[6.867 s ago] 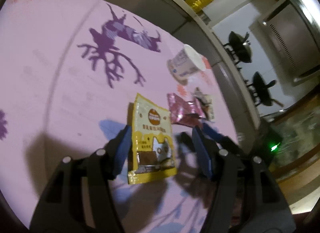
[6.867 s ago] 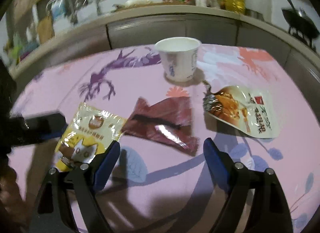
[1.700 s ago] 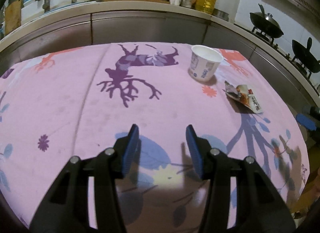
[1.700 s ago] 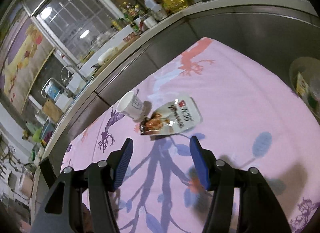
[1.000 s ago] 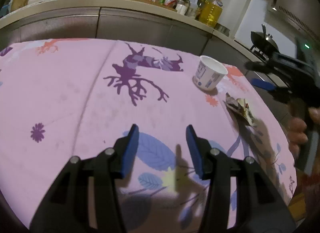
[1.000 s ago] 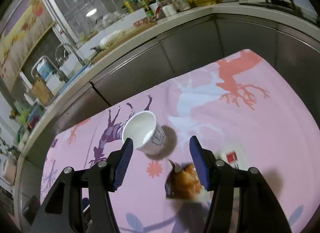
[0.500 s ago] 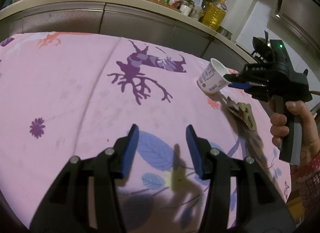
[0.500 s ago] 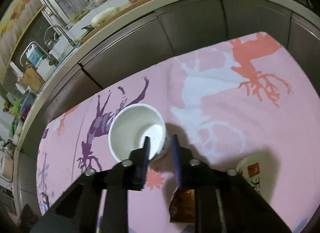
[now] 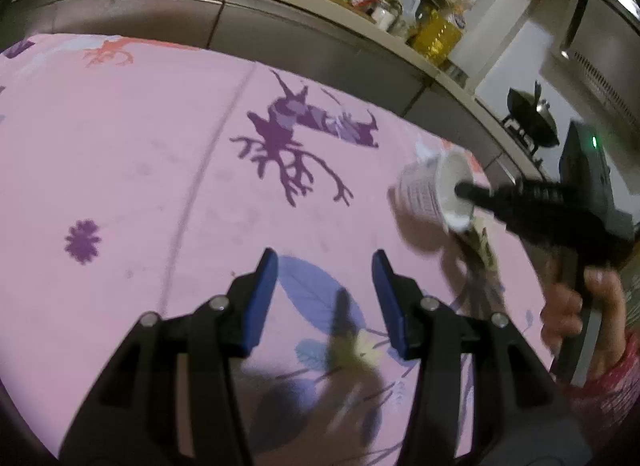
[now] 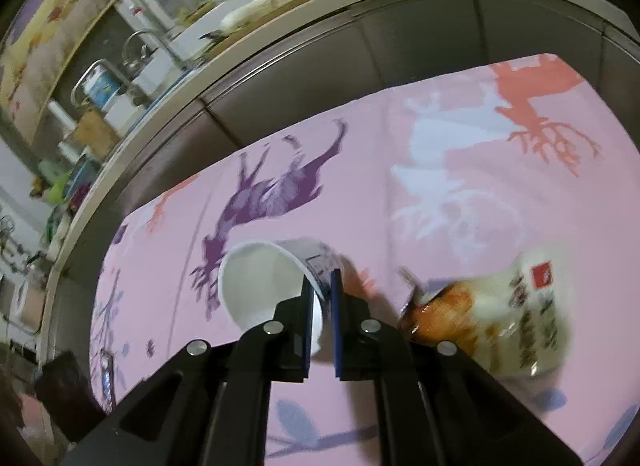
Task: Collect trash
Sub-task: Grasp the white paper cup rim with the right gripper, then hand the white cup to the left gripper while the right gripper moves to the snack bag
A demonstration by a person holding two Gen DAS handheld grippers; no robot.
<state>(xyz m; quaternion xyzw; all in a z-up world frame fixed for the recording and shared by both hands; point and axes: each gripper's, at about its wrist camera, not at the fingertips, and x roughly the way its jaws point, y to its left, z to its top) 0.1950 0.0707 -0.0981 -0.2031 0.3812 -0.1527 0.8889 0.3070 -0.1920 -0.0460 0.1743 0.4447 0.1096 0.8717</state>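
A white paper cup (image 10: 260,286) leans tilted on the pink tablecloth. My right gripper (image 10: 320,286) has one finger inside the cup and one outside. Its jaws are closing, and the pads pinch the cup's near wall. In the left wrist view the same cup (image 9: 420,193) tips over with the right gripper (image 9: 460,189) reaching into its mouth. A torn snack pouch (image 10: 500,314) lies flat just right of the cup, and shows partly behind it as the pouch (image 9: 482,246). My left gripper (image 9: 323,266) hovers open over bare cloth, nothing between its fingers.
The pink tablecloth (image 9: 160,145) with deer prints covers the table. A grey counter (image 10: 400,25) with bottles and a sink runs along the far edge. A wok (image 9: 532,117) stands on a stove at the right. A person's hand (image 9: 568,306) holds the right gripper's handle.
My right gripper came down onto the cup and its jaws went from wide to pinched on the cup's wall; the cup has tipped from upright. The left gripper rolled slightly.
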